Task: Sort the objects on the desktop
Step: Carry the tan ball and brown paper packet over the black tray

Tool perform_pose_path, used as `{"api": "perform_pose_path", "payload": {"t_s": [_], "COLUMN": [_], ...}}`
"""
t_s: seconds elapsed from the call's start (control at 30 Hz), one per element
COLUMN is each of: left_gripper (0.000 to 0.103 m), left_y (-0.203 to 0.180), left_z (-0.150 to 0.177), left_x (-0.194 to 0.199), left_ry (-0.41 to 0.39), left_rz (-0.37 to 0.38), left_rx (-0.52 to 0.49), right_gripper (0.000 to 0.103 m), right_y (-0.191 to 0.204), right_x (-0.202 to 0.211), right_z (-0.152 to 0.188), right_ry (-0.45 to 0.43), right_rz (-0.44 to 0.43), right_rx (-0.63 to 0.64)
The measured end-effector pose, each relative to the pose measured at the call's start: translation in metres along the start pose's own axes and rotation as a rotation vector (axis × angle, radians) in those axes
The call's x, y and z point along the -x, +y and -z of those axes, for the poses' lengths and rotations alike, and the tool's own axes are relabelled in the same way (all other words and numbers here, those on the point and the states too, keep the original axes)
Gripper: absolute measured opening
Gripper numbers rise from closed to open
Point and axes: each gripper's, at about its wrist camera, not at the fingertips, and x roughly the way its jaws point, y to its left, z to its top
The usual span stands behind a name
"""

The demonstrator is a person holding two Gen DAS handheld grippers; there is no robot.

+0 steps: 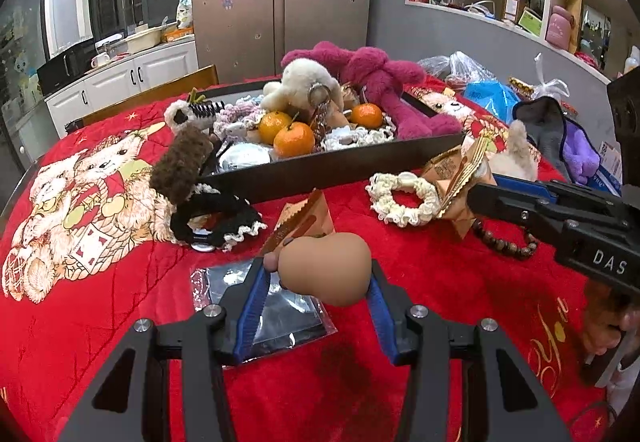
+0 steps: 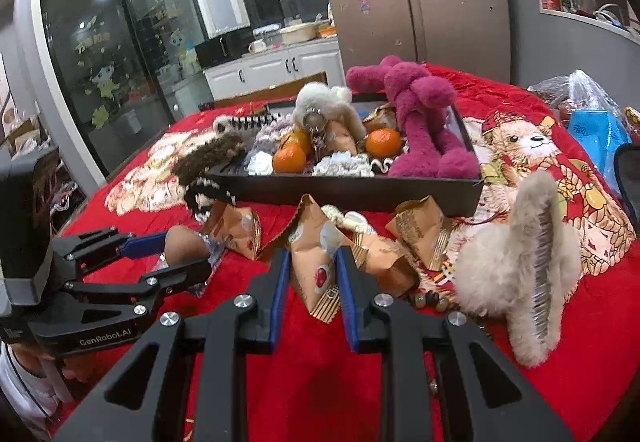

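The left gripper (image 1: 316, 282) was clamped, about half open, on a tan pear-shaped squishy toy (image 1: 326, 270), holding it clear of the red cloth on the desk (image 1: 460, 302). The right gripper (image 2: 313, 262) was nearly closed, its blue pads pinching a tan snack packet (image 2: 316, 262).

Ahead of both grippers stood the black tray (image 1: 328, 171), already well filled: three oranges (image 1: 294, 139), a magenta plush toy (image 1: 376, 81), a cream plush keychain (image 1: 300, 81), several scrunchies and a hair claw lay inside it. So a good part of the sorting looked done.

Plenty was left outside the tray. Just beyond the left gripper lay another snack packet (image 1: 306, 219); to its left a black-and-white scrunchie (image 1: 216, 217) and a brown fuzzy clip (image 1: 182, 165) leaning on the tray's corner; beneath it a clear plastic sleeve (image 1: 208, 286). To its right sat a cream scrunchie (image 1: 404, 197) and a wooden bead bracelet (image 1: 504, 242). Right of the right gripper lay a fluffy cream hair claw (image 2: 524, 266), with two more packets beyond its tips.

I judged the task roughly half finished, with both held items yet to reach the tray.
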Motion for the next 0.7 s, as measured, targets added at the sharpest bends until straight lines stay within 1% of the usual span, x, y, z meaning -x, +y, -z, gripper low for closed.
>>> {"api": "perform_pose_path", "payload": {"t_s": [0.2,0.33,0.37,0.43,0.5,0.53,0.63,0.67,0.7], "left_gripper": [0.049,0.049,0.049,0.049,0.049,0.049,0.049,0.049,0.049], "left_y": [0.007,0.018,0.020,0.023,0.023,0.022,0.028,0.030,0.032], "left_z": [-0.009,-0.024,-0.029,-0.044,-0.064,-0.079,-0.107,-0.118,-0.123], "left_x": [0.015,0.033,0.036,0.045,0.053,0.056,0.054,0.050,0.047], "left_ry": [-0.051,-0.100,-0.109,-0.126,-0.143,-0.147,-0.152,-0.157,-0.160], "left_rz": [-0.009,0.014,0.018,0.022,0.011,0.003,0.000,0.000,0.003], "left_rx": [0.014,0.069,0.086,0.099,0.087,0.078,0.099,0.120,0.129], "right_gripper": [0.024,0.024,0.024,0.024,0.024,0.024,0.024,0.024,0.024], "right_y": [0.003,0.000,0.000,0.001,0.008,0.012,0.026,0.028,0.029], "right_x": [0.010,0.018,0.021,0.026,0.037,0.041,0.051,0.051,0.049], "right_z": [-0.004,-0.013,-0.019,-0.031,-0.050,-0.058,-0.096,-0.108,-0.117], "right_ry": [-0.054,-0.089,-0.103,-0.108,-0.140,-0.153,-0.196,-0.208,-0.212], "right_rz": [-0.003,0.005,0.030,0.053,0.064,0.067,0.090,0.094,0.098], "right_rx": [0.029,0.002,-0.021,-0.042,-0.039,-0.031,-0.009,-0.015,-0.022]}}
